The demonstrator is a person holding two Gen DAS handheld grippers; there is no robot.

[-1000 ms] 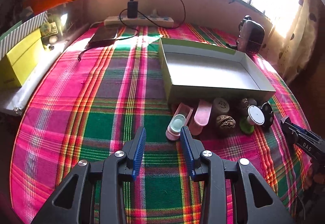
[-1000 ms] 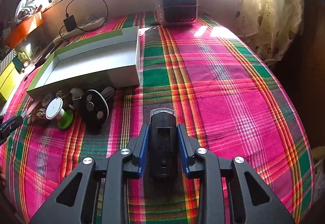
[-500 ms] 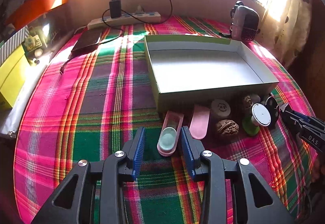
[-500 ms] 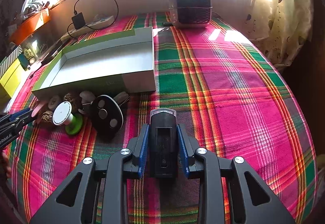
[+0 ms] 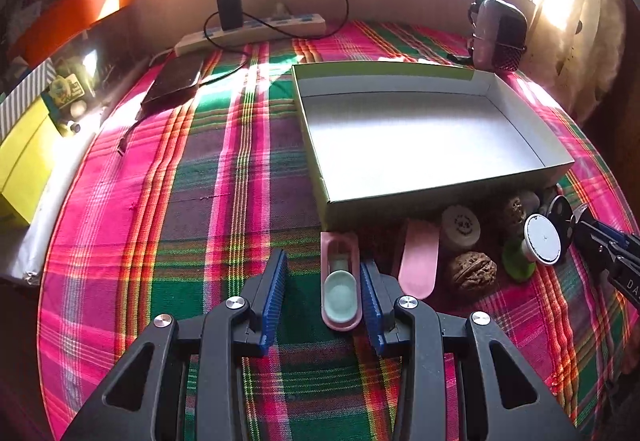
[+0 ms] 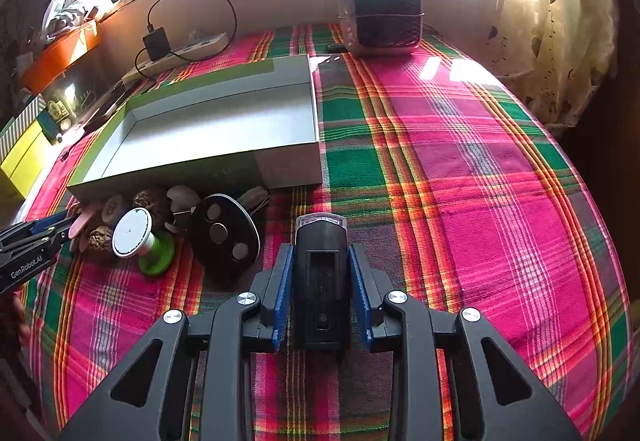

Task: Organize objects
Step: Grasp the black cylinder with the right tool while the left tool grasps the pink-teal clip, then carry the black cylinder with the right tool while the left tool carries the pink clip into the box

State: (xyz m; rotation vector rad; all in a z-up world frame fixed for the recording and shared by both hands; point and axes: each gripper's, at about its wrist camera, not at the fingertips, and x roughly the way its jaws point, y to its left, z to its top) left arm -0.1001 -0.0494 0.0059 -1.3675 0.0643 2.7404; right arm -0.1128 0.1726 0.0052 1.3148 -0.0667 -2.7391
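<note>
Left wrist view: left gripper (image 5: 323,283) spread around pink case (image 5: 340,281); right gripper (image 6: 320,287) pinching black device (image 6: 321,281) beside box (image 6: 224,165).

I see the box (image 5: 420,137) mid-counter, small items along its near wall. A walnut (image 5: 472,271) lies before them. The fan (image 6: 380,9) stands behind.

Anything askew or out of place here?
Yes: the grey cardboard box holds nothing, while the pink oblong case, walnut and green spool lie jumbled against its front wall.
</note>
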